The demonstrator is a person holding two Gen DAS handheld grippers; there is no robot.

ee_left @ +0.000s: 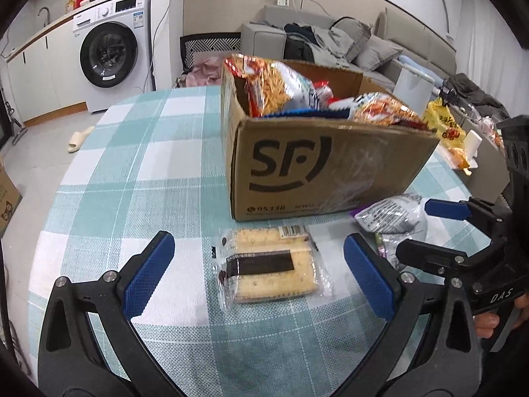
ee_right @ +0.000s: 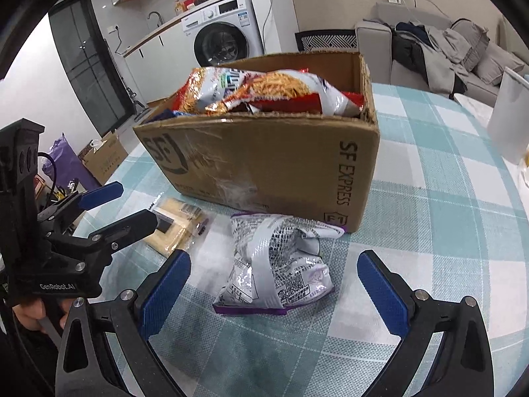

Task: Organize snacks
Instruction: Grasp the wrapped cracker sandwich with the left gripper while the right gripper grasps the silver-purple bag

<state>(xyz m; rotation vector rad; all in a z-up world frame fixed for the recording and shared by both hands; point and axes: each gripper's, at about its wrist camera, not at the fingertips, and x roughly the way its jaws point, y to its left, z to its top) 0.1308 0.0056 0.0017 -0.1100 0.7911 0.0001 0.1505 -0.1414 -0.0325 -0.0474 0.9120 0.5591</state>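
A teal-and-white checked tablecloth (ee_left: 139, 172), a brown cardboard box (ee_left: 330, 172) with black lettering, and a silver, purple-edged packet (ee_right: 277, 268).

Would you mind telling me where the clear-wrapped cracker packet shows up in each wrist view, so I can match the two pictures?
Left wrist view: the cracker packet lies lower centre on the tablecloth, between the open left gripper fingers.
Right wrist view: the same packet sits at centre left, partly hidden behind the left gripper's finger.
Shared landmark: the SF Express cardboard box, just behind the packet in both views.
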